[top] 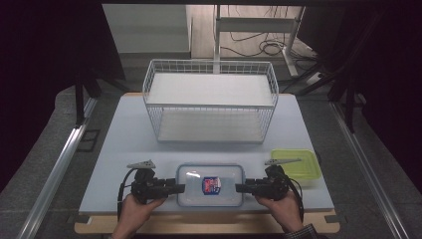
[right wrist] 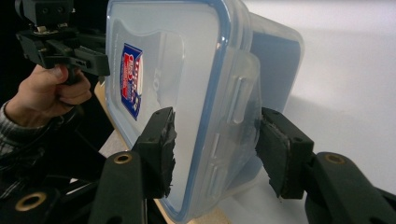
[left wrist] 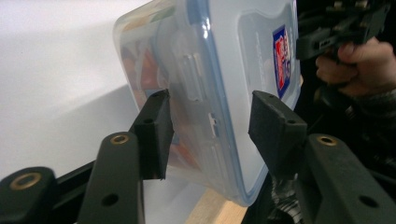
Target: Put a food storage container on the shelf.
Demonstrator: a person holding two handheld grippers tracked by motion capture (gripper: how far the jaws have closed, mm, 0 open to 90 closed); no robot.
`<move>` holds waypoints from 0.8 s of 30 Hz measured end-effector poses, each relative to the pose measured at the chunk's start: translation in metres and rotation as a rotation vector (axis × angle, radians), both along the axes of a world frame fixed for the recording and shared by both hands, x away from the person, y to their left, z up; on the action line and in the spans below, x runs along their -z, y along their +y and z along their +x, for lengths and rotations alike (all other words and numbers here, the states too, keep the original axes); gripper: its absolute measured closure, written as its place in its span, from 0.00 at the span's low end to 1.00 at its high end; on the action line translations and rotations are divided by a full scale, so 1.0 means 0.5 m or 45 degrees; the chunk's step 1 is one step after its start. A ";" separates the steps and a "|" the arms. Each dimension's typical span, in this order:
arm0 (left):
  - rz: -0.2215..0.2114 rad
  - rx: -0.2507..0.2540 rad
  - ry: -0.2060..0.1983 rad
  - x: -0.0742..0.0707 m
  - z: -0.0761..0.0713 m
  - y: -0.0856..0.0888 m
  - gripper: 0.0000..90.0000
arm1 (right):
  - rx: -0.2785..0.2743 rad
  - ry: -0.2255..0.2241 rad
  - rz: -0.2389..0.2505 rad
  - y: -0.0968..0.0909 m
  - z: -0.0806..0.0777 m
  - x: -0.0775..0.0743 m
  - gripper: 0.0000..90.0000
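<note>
A clear plastic food box with a blue-rimmed lid and a red and blue label lies near the table's front edge. My left gripper stands at its left end, my right gripper at its right end, both lying level and pointing inward. In the left gripper view the jaws of my left gripper straddle the box at its side latch, with a gap on the lid side. In the right gripper view my right gripper straddles the other end of the box the same way, the lid-side pad standing off.
A white wire two-level rack stands at the back middle of the white table. A yellow-green lidded box sits just right of my right hand. The wooden table edge runs close below both hands.
</note>
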State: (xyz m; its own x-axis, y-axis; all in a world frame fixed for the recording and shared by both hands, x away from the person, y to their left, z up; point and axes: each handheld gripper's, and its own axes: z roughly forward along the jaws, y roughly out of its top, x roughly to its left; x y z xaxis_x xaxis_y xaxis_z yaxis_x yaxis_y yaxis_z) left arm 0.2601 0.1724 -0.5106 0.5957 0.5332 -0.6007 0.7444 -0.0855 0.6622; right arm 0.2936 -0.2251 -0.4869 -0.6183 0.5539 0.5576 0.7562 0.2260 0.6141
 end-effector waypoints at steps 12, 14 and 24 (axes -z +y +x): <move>0.033 -0.037 -0.092 -0.026 0.010 -0.008 0.59 | 0.051 -0.153 -0.006 0.003 -0.005 -0.022 0.55; 0.032 -0.037 -0.106 -0.033 0.013 -0.007 0.59 | 0.047 -0.172 -0.004 0.004 -0.003 -0.030 0.55; 0.040 -0.055 -0.159 -0.075 0.027 0.002 0.59 | 0.025 -0.229 0.010 0.013 0.020 -0.067 0.55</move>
State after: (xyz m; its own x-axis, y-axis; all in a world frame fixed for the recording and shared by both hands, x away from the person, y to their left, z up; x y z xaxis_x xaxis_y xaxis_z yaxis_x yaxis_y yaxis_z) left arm 0.2738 0.1736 -0.4730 0.6409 0.5772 -0.5060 0.6597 -0.0771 0.7476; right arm 0.3038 -0.2184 -0.4532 -0.6977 0.5629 0.4431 0.6380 0.2071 0.7416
